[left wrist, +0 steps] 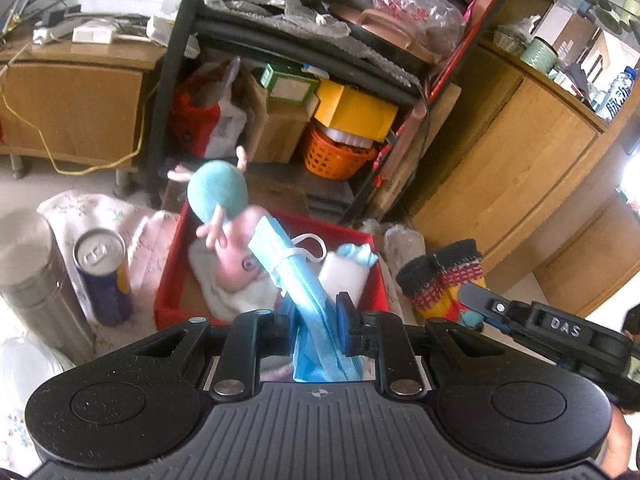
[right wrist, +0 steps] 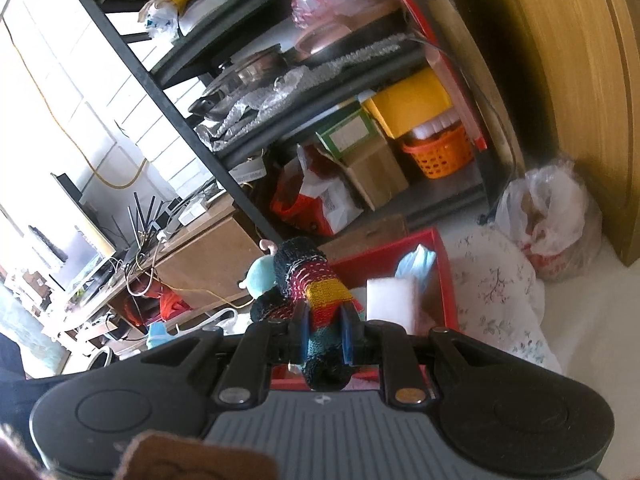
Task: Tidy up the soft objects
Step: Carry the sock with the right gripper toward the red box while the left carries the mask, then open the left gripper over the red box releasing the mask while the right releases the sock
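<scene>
My left gripper (left wrist: 314, 316) is shut on a blue pleated face mask (left wrist: 280, 256) whose white ear loop hangs over the red box (left wrist: 168, 276). In the box lie a plush toy (left wrist: 218, 192) with a teal head and pink antlers, a white foam block (left wrist: 344, 276) and a pale blue soft item (left wrist: 360, 254). My right gripper (right wrist: 325, 322) is shut on a striped knitted sock (right wrist: 316, 280), held up just left of the red box (right wrist: 448, 292). In the left wrist view, the right gripper (left wrist: 476, 300) and its sock (left wrist: 444, 276) show right of the box.
A blue and yellow can (left wrist: 106, 276) and a steel flask (left wrist: 36, 280) stand left of the box on a floral cloth (left wrist: 88, 208). A black shelf rack (left wrist: 176, 60) packed with boxes and an orange basket (left wrist: 336, 156) rises behind. A plastic bag (right wrist: 548, 220) lies by the wooden cabinet (left wrist: 500, 168).
</scene>
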Available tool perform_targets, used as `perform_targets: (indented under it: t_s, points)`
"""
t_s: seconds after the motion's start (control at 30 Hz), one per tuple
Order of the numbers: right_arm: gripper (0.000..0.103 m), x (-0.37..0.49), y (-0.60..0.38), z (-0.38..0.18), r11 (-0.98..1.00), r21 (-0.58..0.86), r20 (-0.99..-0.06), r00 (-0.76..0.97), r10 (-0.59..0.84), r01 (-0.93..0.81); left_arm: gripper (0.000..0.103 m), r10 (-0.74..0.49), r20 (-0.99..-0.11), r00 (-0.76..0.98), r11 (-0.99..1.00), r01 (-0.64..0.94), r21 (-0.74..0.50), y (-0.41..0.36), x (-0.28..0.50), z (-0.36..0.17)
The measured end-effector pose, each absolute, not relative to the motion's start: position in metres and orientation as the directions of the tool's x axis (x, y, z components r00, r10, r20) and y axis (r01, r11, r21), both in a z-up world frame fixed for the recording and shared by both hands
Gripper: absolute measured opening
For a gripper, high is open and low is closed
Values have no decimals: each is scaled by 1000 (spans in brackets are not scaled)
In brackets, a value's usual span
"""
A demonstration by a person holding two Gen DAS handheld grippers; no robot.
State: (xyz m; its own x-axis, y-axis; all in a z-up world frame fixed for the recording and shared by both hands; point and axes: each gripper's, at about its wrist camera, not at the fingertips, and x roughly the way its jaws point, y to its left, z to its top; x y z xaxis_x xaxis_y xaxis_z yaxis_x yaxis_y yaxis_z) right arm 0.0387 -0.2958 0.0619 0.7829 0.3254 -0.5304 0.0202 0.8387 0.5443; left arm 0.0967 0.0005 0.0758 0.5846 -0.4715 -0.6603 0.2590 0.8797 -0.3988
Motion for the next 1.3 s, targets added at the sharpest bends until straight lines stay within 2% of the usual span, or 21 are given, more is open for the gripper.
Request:
perform_targets:
  t_s: [0.3,0.57,0.73,0.83,1.07,1.13,1.23,1.3]
  points:
    - [0,48,-277,87,921,390,-504,840,202,13,19,-420,-646,638,905,241,-351,-11,118,82]
    - [0,69,-258,86,969,247,-557,821,128,17,19,-401,-643,652,913,229,-337,-23,139,81]
    - [0,82,-251,88,988,155,-555,829,68,23,19,-382,-644,662,921,216,-324,-28,154,77]
    - [0,95,-251,84,989,144,-564,823,69,16,20,-372,-654,659,926,214,-311,-33,163,71]
    - [0,128,-251,58,989,148,-629,772,91,4,25,-361,-738,570,932,238,-272,-49,172,39]
    - [0,135,-252,49,988,157,-645,758,100,3,25,-386,-737,555,923,231,-309,-48,174,37]
    - [0,147,-253,35,984,179,-682,721,123,2,25,-367,-735,570,930,225,-290,-49,174,38]
    - [0,152,-254,27,978,207,-694,708,134,18,30,-358,-738,572,934,221,-282,-51,177,35]
